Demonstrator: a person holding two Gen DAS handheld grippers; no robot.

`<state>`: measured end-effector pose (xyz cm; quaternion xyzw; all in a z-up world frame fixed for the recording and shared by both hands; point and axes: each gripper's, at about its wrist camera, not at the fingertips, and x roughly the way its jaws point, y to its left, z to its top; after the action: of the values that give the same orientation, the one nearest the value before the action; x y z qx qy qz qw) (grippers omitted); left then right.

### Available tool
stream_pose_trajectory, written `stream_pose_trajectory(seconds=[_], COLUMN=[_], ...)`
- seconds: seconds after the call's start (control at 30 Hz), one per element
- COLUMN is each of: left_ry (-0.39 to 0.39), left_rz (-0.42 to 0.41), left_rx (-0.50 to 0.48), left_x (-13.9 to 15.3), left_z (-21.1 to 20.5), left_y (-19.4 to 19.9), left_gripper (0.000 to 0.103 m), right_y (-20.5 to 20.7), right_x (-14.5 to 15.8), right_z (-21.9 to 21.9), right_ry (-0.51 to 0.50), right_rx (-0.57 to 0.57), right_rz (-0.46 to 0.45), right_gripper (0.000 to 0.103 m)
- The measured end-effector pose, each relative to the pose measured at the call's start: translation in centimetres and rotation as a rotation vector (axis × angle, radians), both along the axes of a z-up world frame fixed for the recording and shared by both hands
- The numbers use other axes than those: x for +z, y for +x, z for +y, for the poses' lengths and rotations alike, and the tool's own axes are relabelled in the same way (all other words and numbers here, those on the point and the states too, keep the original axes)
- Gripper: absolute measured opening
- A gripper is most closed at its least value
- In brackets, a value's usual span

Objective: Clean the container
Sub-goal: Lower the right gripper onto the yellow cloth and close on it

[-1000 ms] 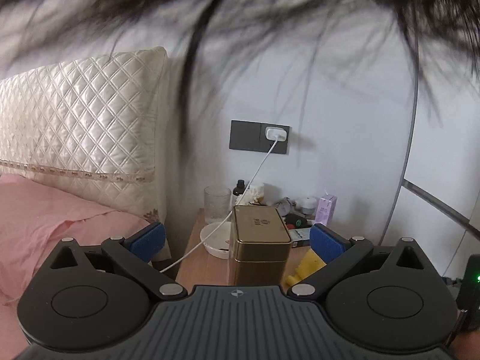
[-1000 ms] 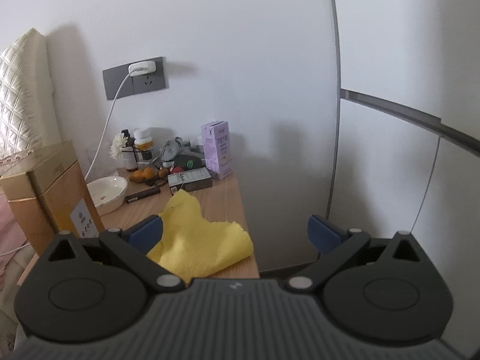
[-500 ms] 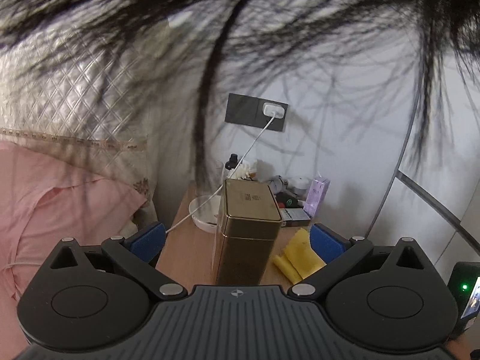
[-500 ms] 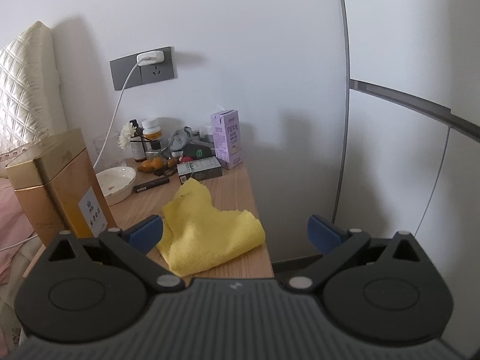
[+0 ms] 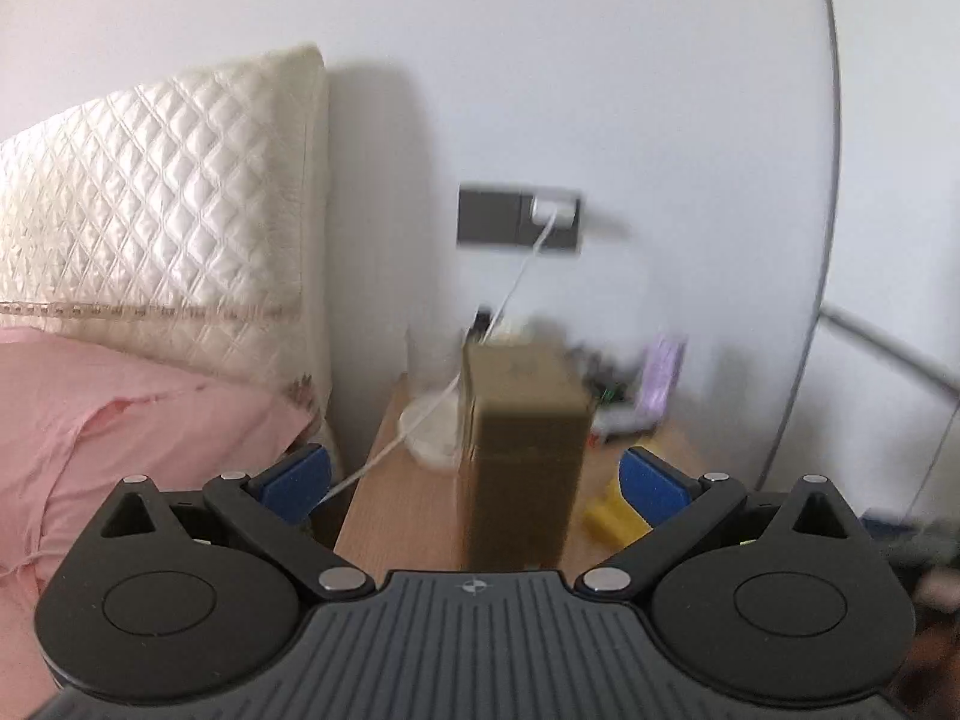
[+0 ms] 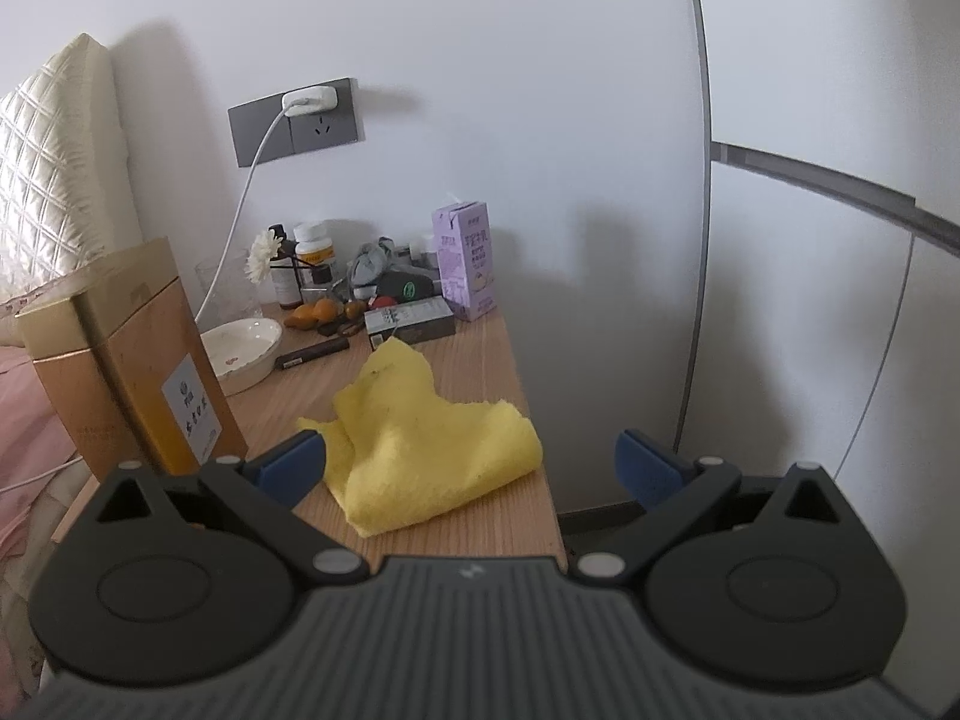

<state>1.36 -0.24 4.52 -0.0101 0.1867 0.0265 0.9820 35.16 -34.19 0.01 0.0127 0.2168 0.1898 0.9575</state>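
The gold tin container (image 6: 129, 354) stands upright at the left front of the tabletop (image 6: 480, 360), ungripped. A yellow cloth (image 6: 426, 438) lies just beside it. Both left tongs (image 5: 474, 477) and right tongs (image 6: 471, 462) are held apart, empty. The tall tin could be tipped toward the white dish (image 6: 243, 348) by a sideways push. Its white label is seen but not legible.
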Motion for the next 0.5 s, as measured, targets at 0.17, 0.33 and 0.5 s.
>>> stream_pose_trajectory(seconds=[0.17,0.33,0.5], left_ry=[0.095,0.073,0.074], left_rz=[-0.015,-0.022,-0.047], left_rx=[-0.034,0.004,0.009], left_x=[-5.3,-9.3,-11.9], left_z=[-1.7,-2.1,-2.1], left_y=[2.1,5.2,7.8], left_gripper=[0.103,0.103,0.103], right_y=[0.4,1.9,4.8], right_x=[-0.4,-1.0,-1.9], right_z=[-0.5,-1.3,-0.4], right_ry=[0.005,0.051,0.036], right_rx=[0.022,0.087,0.171], right_rz=[-0.019,-0.032,-0.036], right_gripper=[0.103,0.103,0.103])
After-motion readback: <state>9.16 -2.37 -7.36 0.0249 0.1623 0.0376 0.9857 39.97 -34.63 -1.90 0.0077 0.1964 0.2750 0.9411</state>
